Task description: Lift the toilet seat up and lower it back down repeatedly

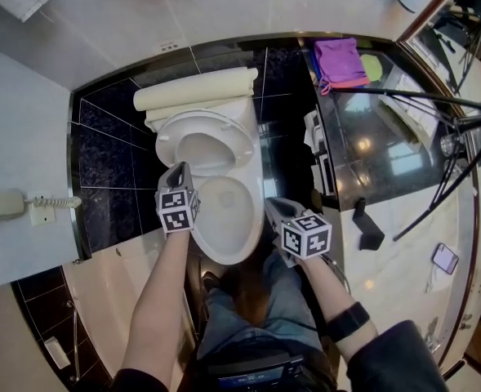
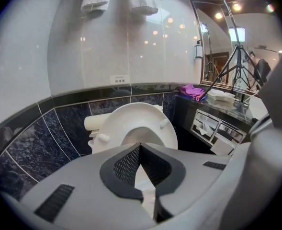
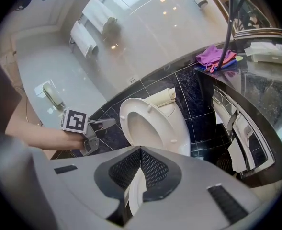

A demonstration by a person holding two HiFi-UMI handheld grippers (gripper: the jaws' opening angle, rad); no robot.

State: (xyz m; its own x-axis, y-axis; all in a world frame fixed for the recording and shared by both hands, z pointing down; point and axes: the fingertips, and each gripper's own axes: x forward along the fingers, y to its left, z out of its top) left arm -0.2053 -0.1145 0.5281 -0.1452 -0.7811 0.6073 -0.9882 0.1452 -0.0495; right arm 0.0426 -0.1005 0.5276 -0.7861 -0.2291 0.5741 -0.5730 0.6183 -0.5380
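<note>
The left gripper (image 2: 141,146) has its fingers pressed together, and they pinch nothing. The right gripper (image 3: 141,150) is the same: fingers pressed together, nothing between them. I think shut fingers make a good blunt tip for poking under a rim and pushing it, so no pinching is needed here.

The left gripper is beside the left edge of the bowl (image 1: 224,211), with its tip near the toilet seat (image 2: 126,116). I cannot quite tell if the tip touches the seat. The right gripper is on the other side of the bowl, well off the seat.

The seat is up. It tips back toward the lid (image 1: 195,96), which leans on the dark tiled wall. So the next job is likely to bring the seat back down.

A small white label (image 2: 119,79) sits on the wall above the toilet, but its writing is too tiny to read. The cubes on the grippers show only black and white squares, no words.
</note>
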